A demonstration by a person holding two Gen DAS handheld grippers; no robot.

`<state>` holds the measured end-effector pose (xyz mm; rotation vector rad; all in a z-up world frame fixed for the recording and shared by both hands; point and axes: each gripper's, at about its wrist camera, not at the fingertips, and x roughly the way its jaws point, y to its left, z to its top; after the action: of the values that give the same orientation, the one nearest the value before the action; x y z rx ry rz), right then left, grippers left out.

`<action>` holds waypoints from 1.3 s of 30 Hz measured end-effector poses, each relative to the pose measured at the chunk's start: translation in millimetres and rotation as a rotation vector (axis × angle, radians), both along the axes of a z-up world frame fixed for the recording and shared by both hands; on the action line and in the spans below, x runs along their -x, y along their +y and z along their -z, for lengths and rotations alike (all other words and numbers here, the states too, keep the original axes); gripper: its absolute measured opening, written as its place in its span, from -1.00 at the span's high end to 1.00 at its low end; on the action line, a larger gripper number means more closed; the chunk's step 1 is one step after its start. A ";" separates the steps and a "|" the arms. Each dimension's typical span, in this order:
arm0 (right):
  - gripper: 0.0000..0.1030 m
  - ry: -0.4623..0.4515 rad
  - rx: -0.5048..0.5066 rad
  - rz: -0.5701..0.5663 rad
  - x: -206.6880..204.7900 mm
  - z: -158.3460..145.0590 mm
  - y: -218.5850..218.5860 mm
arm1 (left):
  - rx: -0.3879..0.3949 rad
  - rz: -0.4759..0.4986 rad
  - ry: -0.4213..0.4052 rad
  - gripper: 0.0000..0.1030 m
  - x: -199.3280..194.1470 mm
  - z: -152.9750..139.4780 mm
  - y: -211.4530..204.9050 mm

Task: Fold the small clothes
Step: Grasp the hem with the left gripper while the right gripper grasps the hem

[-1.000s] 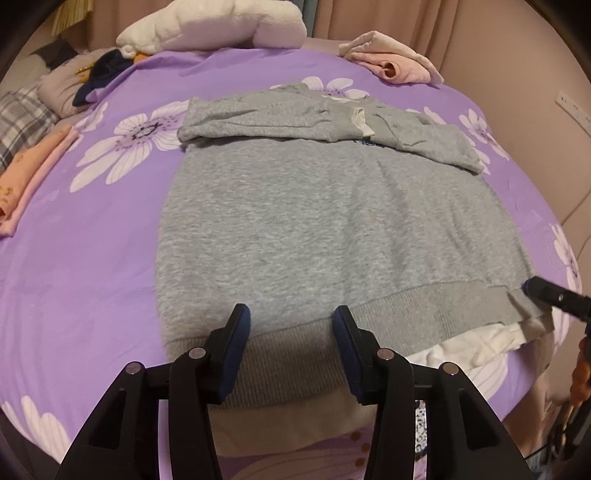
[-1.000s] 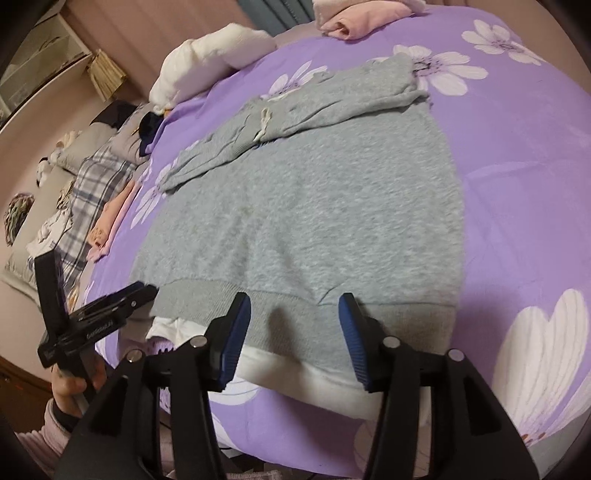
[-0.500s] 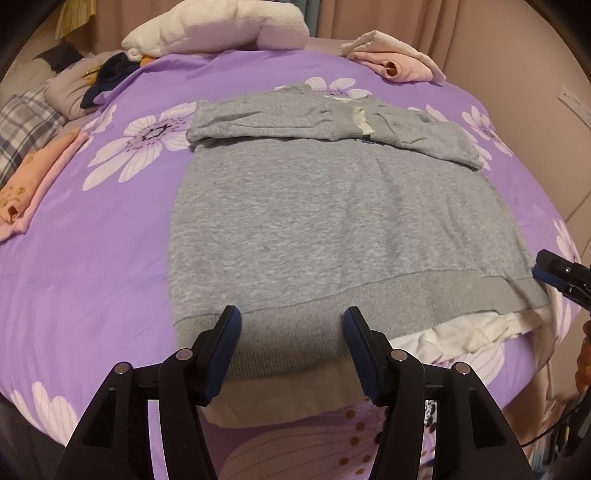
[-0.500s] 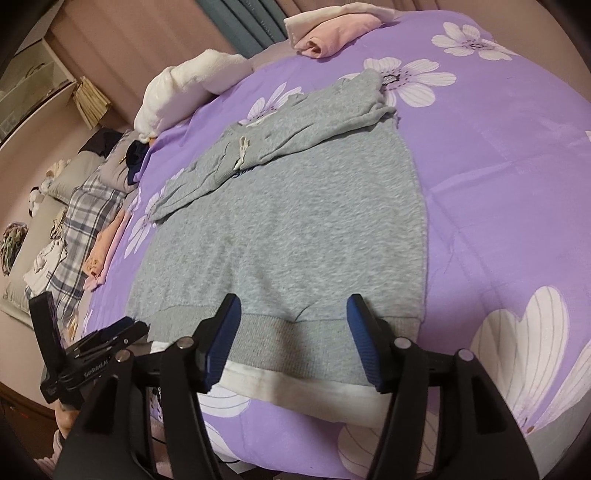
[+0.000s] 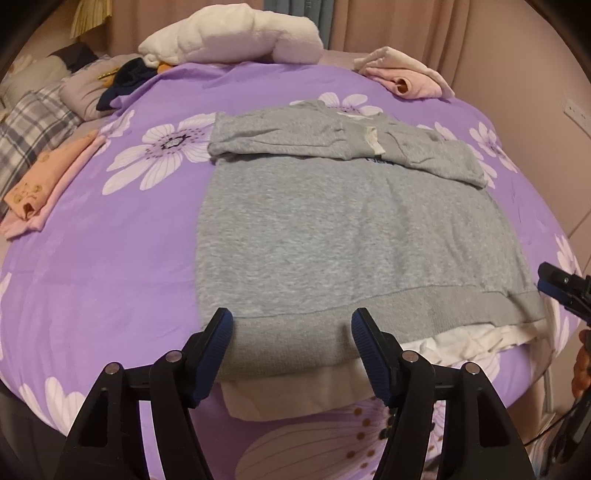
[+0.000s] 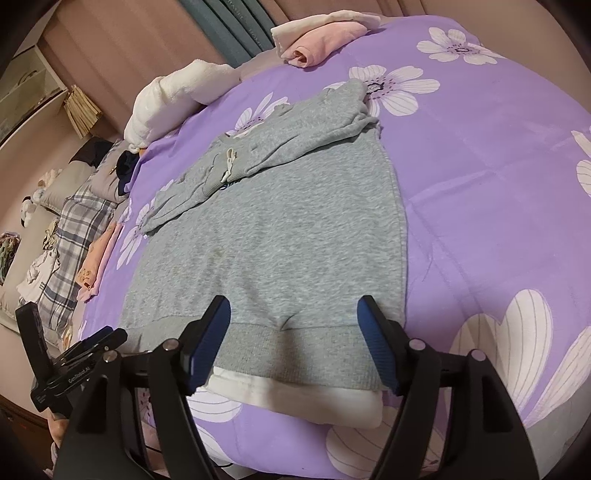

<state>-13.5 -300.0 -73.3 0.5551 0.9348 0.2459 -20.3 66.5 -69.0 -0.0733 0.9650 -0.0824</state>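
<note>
Home bedroom: a bed with a purple flower-print cover [image 5: 110, 266], a white pillow [image 5: 229, 33] and a plaid pillow [image 5: 33, 125] at its head, pink curtains [image 5: 388, 26] behind, a wall socket [image 5: 576, 110].

Purple floral bed [image 5: 92, 266], grey sweatshirt [image 5: 343, 229] flat, pink folded clothes [image 5: 402, 74]

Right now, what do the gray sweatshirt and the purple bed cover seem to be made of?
The gray sweatshirt looks like soft matte knit, probably cotton fleece: heathered flecks and a ribbed hem band. The purple bed cover seems a smooth woven fabric with printed white flowers and stitched seams; the fiber cannot be told.
</note>
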 end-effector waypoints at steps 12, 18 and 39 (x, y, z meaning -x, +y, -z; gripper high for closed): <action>-0.49 0.062 -0.024 0.048 4.3 15.5 -26.0 | 0.388 -0.120 0.124 -0.30 -13.4 19.5 68.5; -0.52 0.109 -0.086 0.020 2.9 30.1 -27.1 | 0.579 -0.130 0.158 -0.32 -15.0 32.9 83.2; -0.56 0.077 -0.219 0.013 -26.8 43.4 -29.0 | 0.785 -0.152 0.156 -0.33 -51.5 53.3 109.2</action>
<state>13.4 -329.0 -116.7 0.7762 0.9845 0.3190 31.2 175.7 -122.4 -0.8844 1.0316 -0.3157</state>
